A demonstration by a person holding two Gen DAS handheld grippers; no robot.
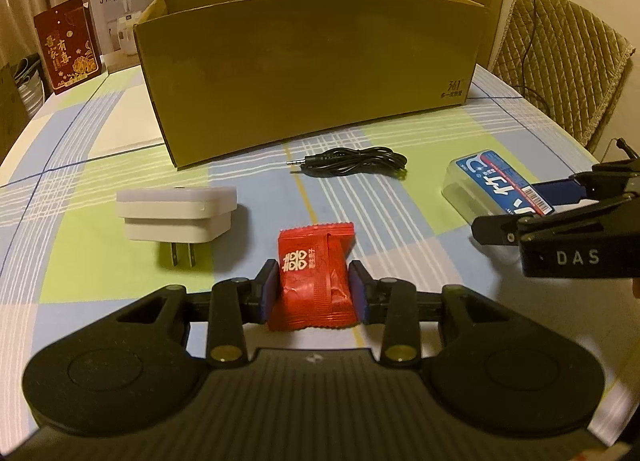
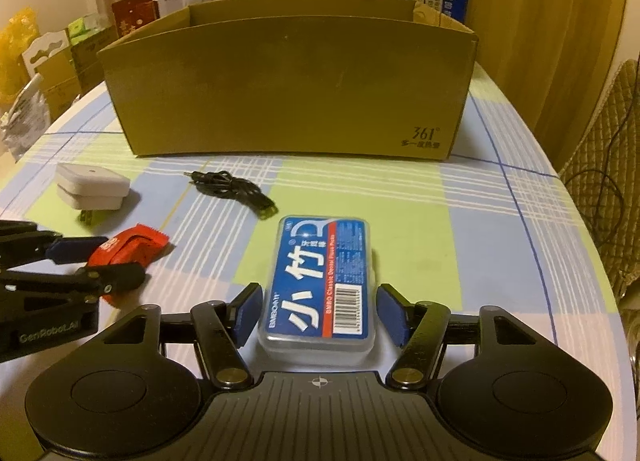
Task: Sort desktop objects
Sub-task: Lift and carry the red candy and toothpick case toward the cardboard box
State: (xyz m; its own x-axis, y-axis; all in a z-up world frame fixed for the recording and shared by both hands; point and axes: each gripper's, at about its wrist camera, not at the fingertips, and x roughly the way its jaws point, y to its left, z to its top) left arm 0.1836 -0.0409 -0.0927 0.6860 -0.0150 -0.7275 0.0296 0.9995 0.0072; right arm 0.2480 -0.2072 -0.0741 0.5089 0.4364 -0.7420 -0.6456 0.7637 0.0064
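Left gripper (image 1: 314, 287) clamps a red sachet (image 1: 316, 269) on the checked table (image 1: 420, 197); right gripper (image 2: 318, 315) stands released around a floss box (image 2: 320, 281).

Open tablecloth, blocked behind

Bare cloth (image 1: 420, 133) lay between the audio cable (image 1: 352, 161) and white plug adapter (image 1: 176, 213); the cardboard box (image 1: 312, 73) walled off the back.

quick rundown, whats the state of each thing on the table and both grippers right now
left gripper: jaws shut on the red candy packet
red candy packet: gripped, on the tablecloth
right gripper: jaws open, either side of the floss pick box
floss pick box: lying flat, lid closed, not gripped
cardboard box: upright, open on top
white plug adapter: lying with prongs toward the camera, untouched
black audio cable: loosely bundled, untouched
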